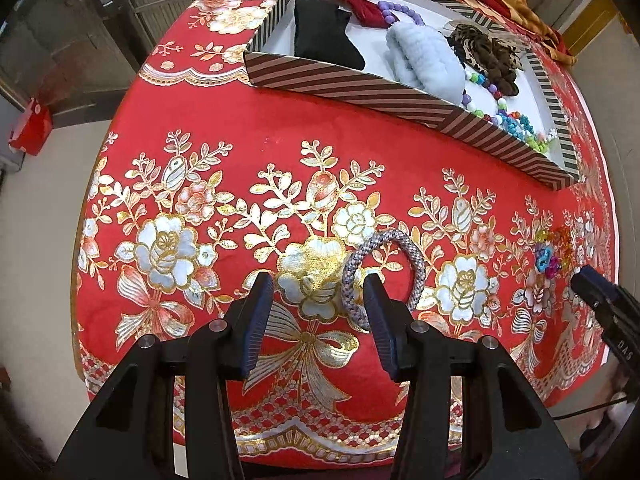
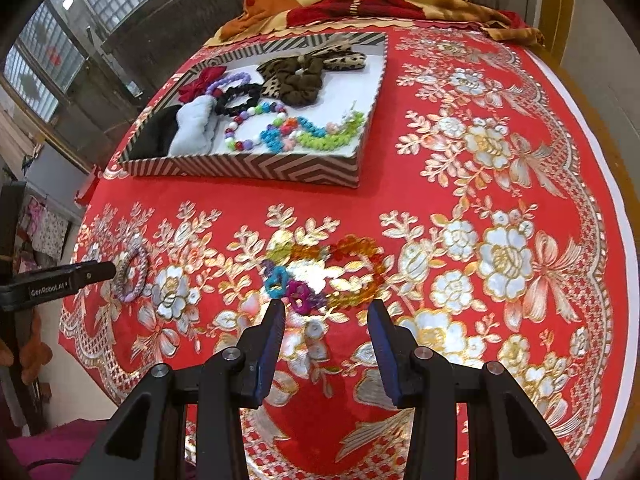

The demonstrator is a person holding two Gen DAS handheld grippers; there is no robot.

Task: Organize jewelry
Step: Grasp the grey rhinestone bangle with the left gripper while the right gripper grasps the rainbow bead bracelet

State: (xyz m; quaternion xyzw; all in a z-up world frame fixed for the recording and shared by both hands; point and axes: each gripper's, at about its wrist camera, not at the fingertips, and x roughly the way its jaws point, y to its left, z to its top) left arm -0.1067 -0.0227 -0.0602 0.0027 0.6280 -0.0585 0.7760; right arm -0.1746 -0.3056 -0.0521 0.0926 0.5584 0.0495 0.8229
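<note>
Left gripper (image 1: 318,292): jaws apart, nothing clamped. Its right finger (image 1: 380,320) sits inside the loop of the grey bangle (image 1: 384,276), with the near side of the ring between the two fingers. Can't tell if a pad touches it; reads as lined up for a pinch, not yet gripped

Right gripper (image 2: 326,320): jaws apart too, empty. It hangs just short of the bead bracelet (image 2: 324,276), a loose ring of orange, yellow, blue and magenta beads lying flat on the cloth (image 2: 480,160). No contact that I can see

Both pieces lie on the red floral cloth, well apart from each other, near the table's front edge

Tray (image 2: 260,168), striped, further back: already holds a black pouch, red bow, pale blue fabric, scrunchies and several bead strands

Progress estimate: most of the sorting is done. Only these two pieces show outside the tray. Left to do: close on each, lift, carry to the tray, drop
</note>
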